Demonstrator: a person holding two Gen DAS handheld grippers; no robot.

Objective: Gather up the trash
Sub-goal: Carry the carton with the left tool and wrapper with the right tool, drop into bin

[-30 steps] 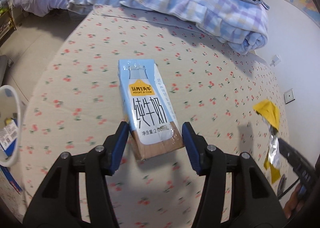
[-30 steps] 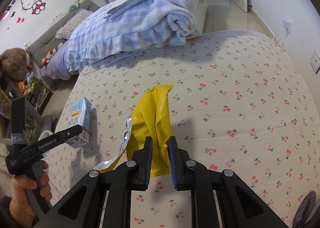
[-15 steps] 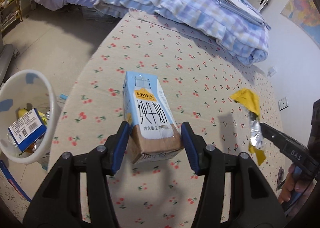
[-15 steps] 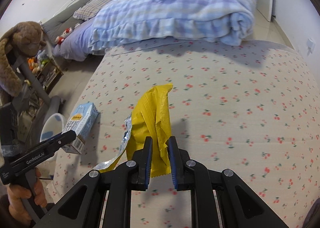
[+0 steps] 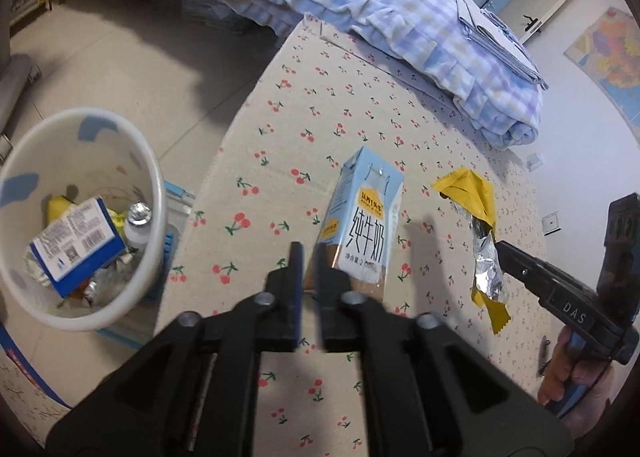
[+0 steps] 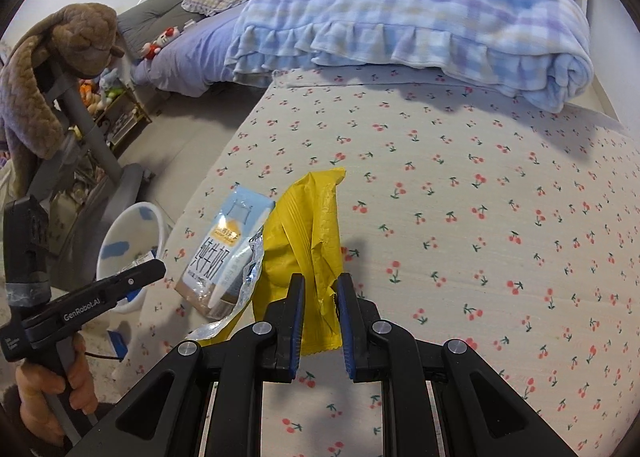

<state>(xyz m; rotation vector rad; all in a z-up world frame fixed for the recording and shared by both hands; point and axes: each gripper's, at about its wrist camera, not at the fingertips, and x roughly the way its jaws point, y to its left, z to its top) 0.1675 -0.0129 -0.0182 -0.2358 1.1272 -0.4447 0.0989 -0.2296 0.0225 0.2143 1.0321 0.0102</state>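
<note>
Left gripper (image 5: 306,257) low in centre, jaws closing with nothing between them. Blue-and-white milk carton (image 5: 362,223) just beyond and right of the tips, outside the jaws, over the cherry-print sheet (image 5: 280,161). White bin (image 5: 80,225) on the floor at left, holding a blue-and-white box (image 5: 76,245) and other rubbish. Right gripper (image 5: 556,289) at right, clamped on a yellow foil-lined wrapper (image 5: 480,233). Folded checked blanket (image 5: 400,17) at far end.
</note>
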